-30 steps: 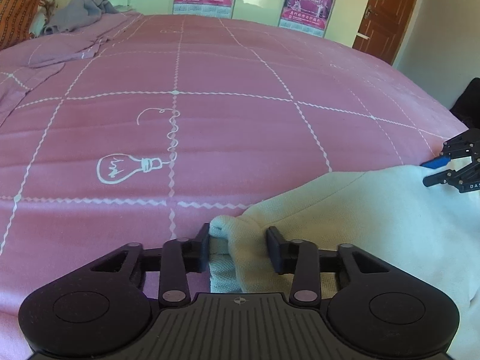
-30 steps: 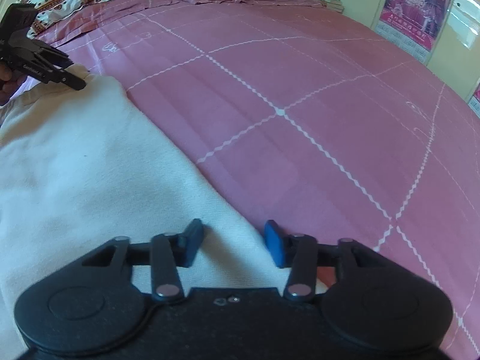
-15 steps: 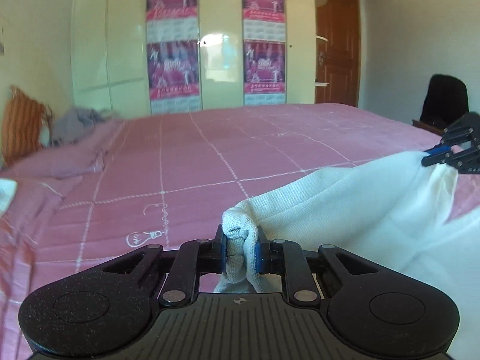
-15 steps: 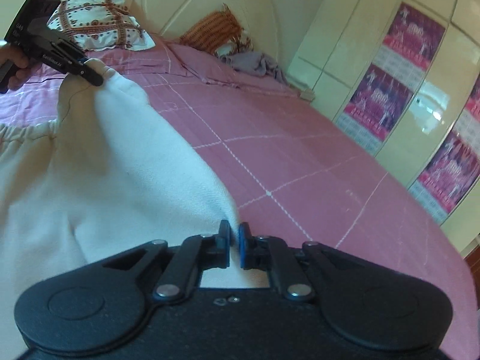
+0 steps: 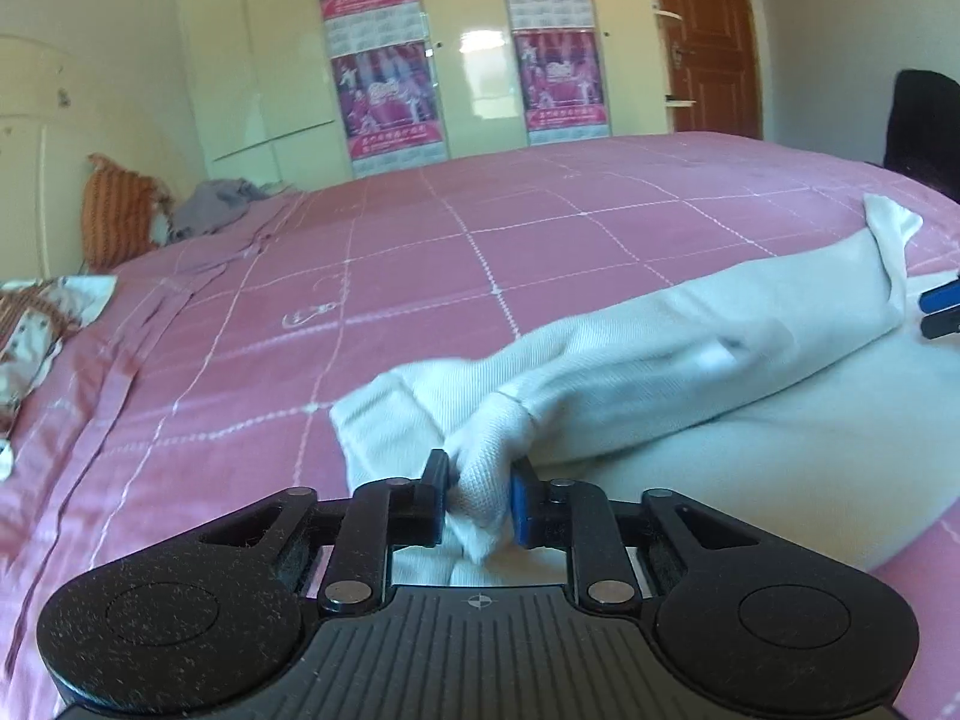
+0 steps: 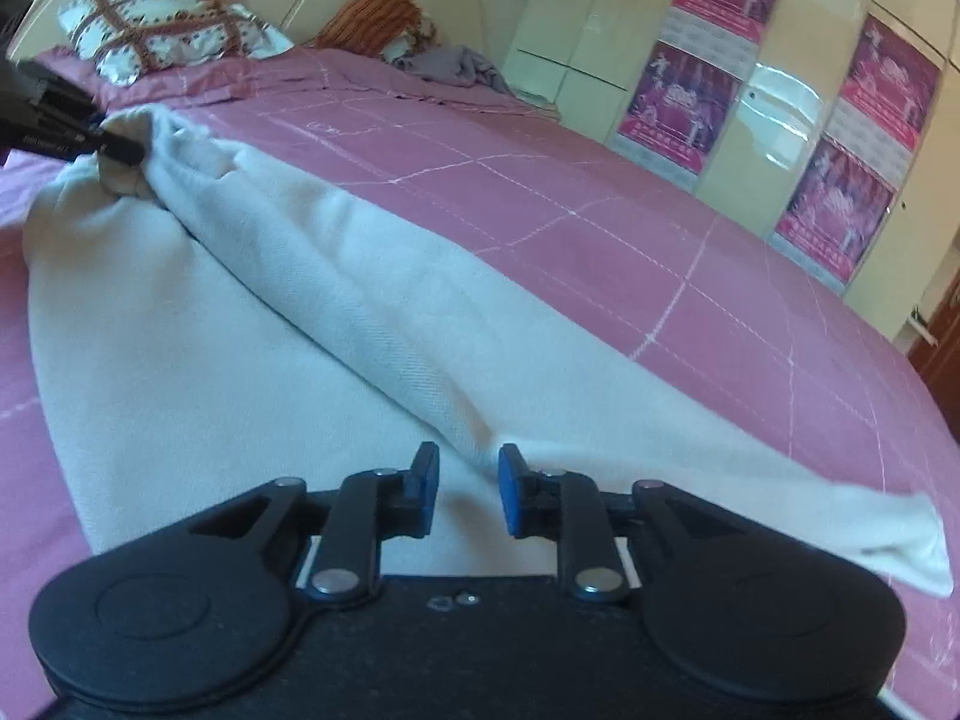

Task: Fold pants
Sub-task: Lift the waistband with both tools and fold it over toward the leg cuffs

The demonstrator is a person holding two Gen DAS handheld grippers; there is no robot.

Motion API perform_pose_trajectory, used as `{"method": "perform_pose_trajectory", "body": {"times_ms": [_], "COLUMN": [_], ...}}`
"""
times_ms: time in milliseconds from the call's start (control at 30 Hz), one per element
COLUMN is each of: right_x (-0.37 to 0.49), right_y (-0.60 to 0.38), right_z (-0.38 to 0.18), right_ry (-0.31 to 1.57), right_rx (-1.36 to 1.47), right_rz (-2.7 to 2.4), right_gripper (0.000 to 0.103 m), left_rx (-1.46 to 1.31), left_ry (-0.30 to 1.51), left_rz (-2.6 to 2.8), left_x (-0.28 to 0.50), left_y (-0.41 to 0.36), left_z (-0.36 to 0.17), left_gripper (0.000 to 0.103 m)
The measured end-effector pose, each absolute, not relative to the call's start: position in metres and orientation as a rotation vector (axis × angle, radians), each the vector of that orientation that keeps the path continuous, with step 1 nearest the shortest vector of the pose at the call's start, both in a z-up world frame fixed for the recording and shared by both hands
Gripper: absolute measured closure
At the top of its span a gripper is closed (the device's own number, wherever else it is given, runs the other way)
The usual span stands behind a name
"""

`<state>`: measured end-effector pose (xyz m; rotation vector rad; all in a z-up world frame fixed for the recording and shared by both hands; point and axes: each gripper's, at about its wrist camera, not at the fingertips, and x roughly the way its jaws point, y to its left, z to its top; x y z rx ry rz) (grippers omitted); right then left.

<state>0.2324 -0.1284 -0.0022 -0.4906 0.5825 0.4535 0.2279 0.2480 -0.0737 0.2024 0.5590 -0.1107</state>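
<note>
Through the left wrist camera, my left gripper (image 5: 480,498) is opening, a bunched end of the cream woven pants (image 5: 690,348) between its fingers, on the pink grid-stitched bedspread (image 5: 420,276)

Right wrist camera: my right gripper (image 6: 462,492) is opening above the pants, nothing gripped

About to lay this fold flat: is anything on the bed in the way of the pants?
Nothing visible. The bedspread around the white pants is bare; the patterned pillow and grey garment lie far off by the headboard.
</note>
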Motion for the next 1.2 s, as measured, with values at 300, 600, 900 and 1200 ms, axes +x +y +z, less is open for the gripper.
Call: {"method": "perform_pose_trajectory", "body": {"times_ms": [300, 600, 900, 1200], "right_x": [0.227, 0.258, 0.318, 0.267], "right_y": [-0.184, -0.210, -0.216, -0.225], "right_z": [0.037, 0.021, -0.021, 0.002], "right_ry": [0.643, 0.778, 0.996, 0.810], "right_rx": [-0.058, 0.404, 0.651, 0.551], "right_rz": [0.384, 0.319, 0.147, 0.195], "right_gripper": [0.074, 0.053, 0.055, 0.098], "left_rx": [-0.208, -0.958, -0.902, -0.755], "left_ry": [0.578, 0.643, 0.752, 0.696], "left_rz": [0.022, -0.070, 0.003, -0.124], "left_x": [0.170, 0.205, 0.233, 0.240], "left_y": [0.276, 0.312, 0.304, 0.321], "left_z": [-0.053, -0.104, -0.128, -0.072], "left_gripper": [0.033, 0.034, 0.083, 0.087]}}
